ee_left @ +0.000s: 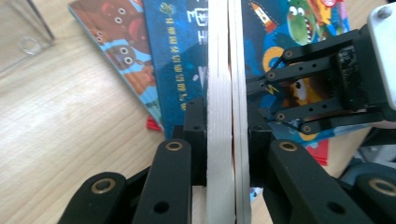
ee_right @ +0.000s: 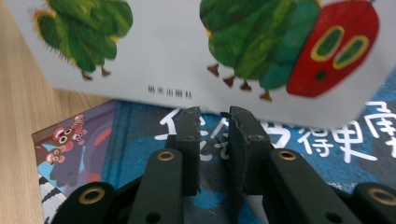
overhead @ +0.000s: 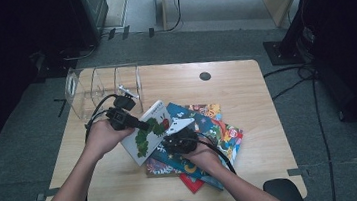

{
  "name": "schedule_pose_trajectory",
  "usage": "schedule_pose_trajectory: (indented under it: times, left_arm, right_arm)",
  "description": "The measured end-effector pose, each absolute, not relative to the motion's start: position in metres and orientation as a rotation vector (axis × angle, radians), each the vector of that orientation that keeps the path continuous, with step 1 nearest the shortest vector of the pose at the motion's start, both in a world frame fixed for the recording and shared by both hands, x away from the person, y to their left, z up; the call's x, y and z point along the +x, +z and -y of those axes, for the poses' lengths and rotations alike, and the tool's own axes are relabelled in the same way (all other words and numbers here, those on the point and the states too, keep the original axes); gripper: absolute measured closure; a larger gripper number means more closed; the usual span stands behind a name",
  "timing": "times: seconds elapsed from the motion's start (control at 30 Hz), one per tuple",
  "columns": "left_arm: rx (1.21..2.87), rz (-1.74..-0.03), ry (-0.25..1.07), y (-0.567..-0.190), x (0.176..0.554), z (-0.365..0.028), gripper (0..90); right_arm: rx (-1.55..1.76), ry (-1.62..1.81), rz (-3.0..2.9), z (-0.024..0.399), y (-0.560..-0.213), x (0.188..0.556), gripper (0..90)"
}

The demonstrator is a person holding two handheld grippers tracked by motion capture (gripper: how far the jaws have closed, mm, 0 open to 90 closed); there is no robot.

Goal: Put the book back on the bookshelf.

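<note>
my left gripper (ee_left: 229, 135) clamps the caterpillar book (overhead: 150, 131) edge-on; my right gripper (ee_right: 214, 122), slightly open and empty, sits at the book's 4 o'clock.

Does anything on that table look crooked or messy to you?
The picture books lie in an untidy, fanned-out pile rather than stacked square. The caterpillar book is tilted up off them, clamped by its edge in the left hand-held gripper. No damage or spills visible.

- In my right tool's view the caterpillar book (ee_right: 177, 56) runs off the top edge, and its pictures look blurry.
- The blue book (ee_right: 327, 154) under it is mostly covered.
- In my left tool's view the caterpillar book's white page edge (ee_left: 219, 116) hides the middle of the blue book (ee_left: 180, 70).
</note>
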State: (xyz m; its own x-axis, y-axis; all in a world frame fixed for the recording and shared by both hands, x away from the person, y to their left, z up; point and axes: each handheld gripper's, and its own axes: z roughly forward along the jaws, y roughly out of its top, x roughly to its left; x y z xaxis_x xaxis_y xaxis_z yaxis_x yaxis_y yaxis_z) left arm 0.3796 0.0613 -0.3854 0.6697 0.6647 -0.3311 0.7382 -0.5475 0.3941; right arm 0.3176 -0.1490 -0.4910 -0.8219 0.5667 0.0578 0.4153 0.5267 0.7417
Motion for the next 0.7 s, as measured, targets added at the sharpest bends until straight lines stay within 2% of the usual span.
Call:
schedule_pose_trajectory:
  times: [0.13,0.17,0.2,0.33,0.7]
  left_arm:
    - [2.39,-1.085,-0.156,-0.383,0.378,-0.063,77.6]
    - [2.39,-1.087,-0.146,-0.382,0.378,-0.065,77.7]
    - [2.379,-1.096,-0.139,-0.382,0.378,-0.067,77.7]
    - [2.365,-1.164,-0.091,-0.379,0.379,-0.076,77.7]
    - [2.291,-1.319,-0.033,-0.378,0.378,-0.098,77.7]
  right_arm:
    - [0.851,1.152,-2.574,0.151,-0.49,0.319,70.6]
    - [0.863,1.149,-2.568,0.154,-0.49,0.321,65.3]
    - [0.863,1.149,-2.568,0.154,-0.49,0.321,65.3]
    - [0.861,1.133,-2.531,0.16,-0.491,0.323,55.7]
    - [0.889,1.134,-2.511,0.163,-0.492,0.325,52.2]
